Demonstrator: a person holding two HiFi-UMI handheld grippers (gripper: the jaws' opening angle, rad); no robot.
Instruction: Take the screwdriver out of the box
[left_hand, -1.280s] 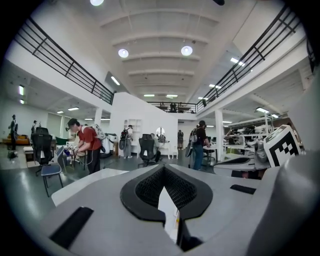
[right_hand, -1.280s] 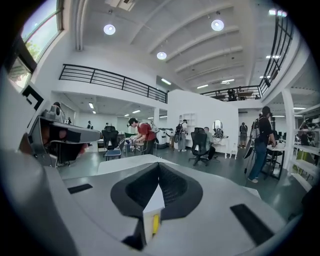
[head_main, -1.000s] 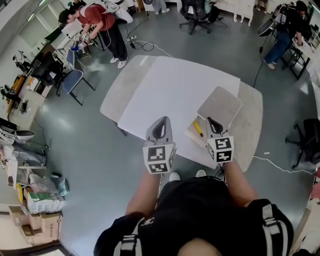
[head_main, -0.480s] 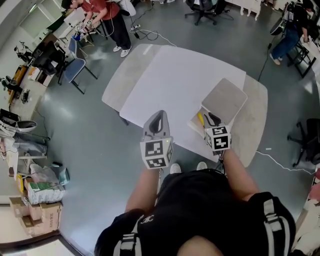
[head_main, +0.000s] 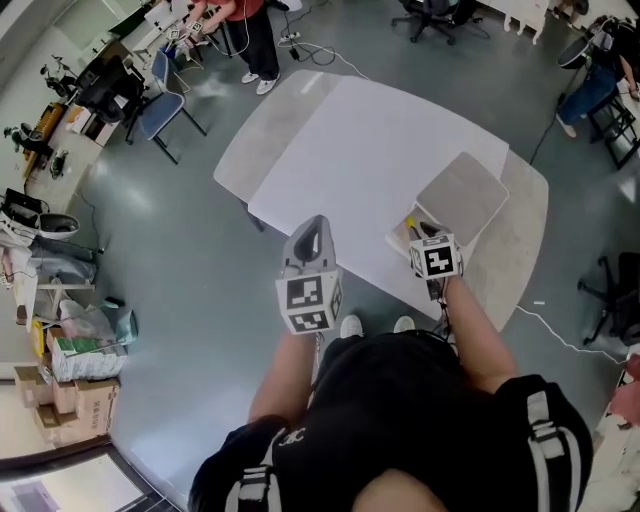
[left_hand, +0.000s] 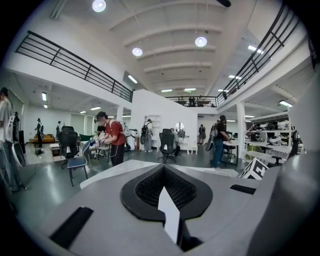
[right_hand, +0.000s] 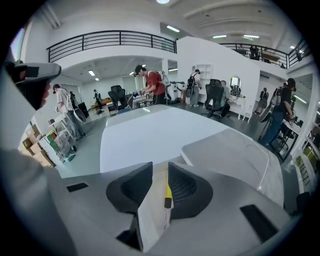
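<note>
Right gripper view: screwdriver (right_hand: 168, 192) between parted fingers (right_hand: 189, 187); head view adds box (head_main: 464, 196).

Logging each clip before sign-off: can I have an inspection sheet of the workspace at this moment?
Surface: white-topped table.
Job's things: box open near the table's edge, lid folded back; yellow-handled screwdriver lying inside.
Clutter: nothing seen on the table.
Grippers: left gripper jaws together, empty; right gripper jaws apart above the screwdriver, not gripping it.
Cables: white cable on the floor right of the table.
Surroundings: person in a red top at a bench; office chair; cartons by the wall.
</note>
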